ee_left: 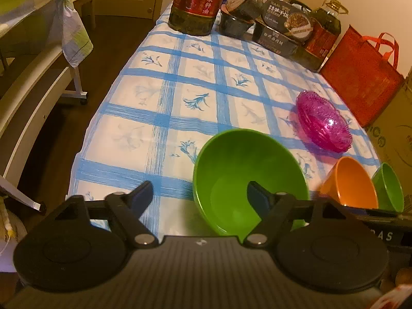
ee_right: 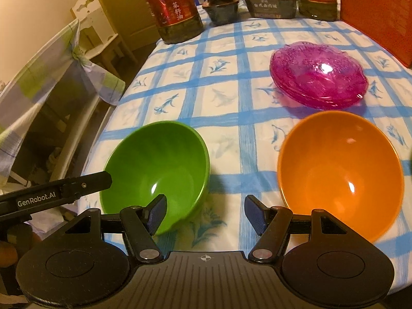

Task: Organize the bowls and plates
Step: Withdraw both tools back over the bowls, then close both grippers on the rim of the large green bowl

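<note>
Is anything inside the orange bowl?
Nothing: the orange bowl shows only a bare glossy interior with light glints. Its nearest rim is hidden behind the right gripper.

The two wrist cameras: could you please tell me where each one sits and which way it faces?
Left wrist: sits behind the open left gripper, low at the table's near edge, facing the big green bowl; its own fingers show.
Right wrist: sits behind the open right gripper, facing the gap between the green bowl and orange bowl; the other gripper's finger enters from the left.
Shared: both bowls, the purple plates, the oil bottle, the checked tablecloth.
</note>
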The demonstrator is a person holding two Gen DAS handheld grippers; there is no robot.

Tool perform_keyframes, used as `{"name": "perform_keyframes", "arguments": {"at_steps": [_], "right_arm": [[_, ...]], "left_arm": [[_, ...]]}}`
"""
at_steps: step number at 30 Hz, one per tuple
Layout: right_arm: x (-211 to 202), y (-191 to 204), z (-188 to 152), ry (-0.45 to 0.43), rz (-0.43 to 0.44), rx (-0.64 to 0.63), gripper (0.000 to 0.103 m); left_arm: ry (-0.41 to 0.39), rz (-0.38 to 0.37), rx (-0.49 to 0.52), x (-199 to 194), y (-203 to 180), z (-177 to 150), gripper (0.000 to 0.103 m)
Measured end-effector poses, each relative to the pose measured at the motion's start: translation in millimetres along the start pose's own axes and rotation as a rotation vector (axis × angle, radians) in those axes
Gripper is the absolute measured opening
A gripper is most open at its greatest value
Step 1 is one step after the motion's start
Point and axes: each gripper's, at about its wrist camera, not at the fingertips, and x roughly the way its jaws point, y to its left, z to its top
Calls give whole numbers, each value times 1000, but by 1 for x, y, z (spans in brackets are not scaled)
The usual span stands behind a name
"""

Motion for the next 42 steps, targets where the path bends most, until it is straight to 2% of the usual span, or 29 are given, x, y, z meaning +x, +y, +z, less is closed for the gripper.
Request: {"name": "perform_keyframes", "arguments": {"at_steps": [6, 10, 13, 15, 23, 30, 33, 42], "right_arm": [[18, -1, 6, 14, -3, -4, 67], [28, 1, 10, 16, -11, -17, 65], [35, 0, 13, 27, -10, -14, 52], [39, -2, 14, 32, -11, -10, 49], [45, -4, 18, 41, -5, -8, 28], [46, -2, 17, 45, -1, -16, 18], [47, -1, 17, 48, 4, -22, 12], [43, -1, 16, 46, 11, -19, 11]], "left_arm": [[16, -10, 4, 11, 4, 3, 69], [22, -15, -2, 18, 8, 5, 56], [29, -15, 3, 22, 8, 5, 48], [32, -17, 7, 24, 8, 5, 44], [44, -18, 11, 29, 9, 5, 26], [48, -25, 11, 30, 8, 4, 10], [52, -31, 5, 31, 8, 4, 7], [43, -15, 22, 24, 3, 4, 6]]}}
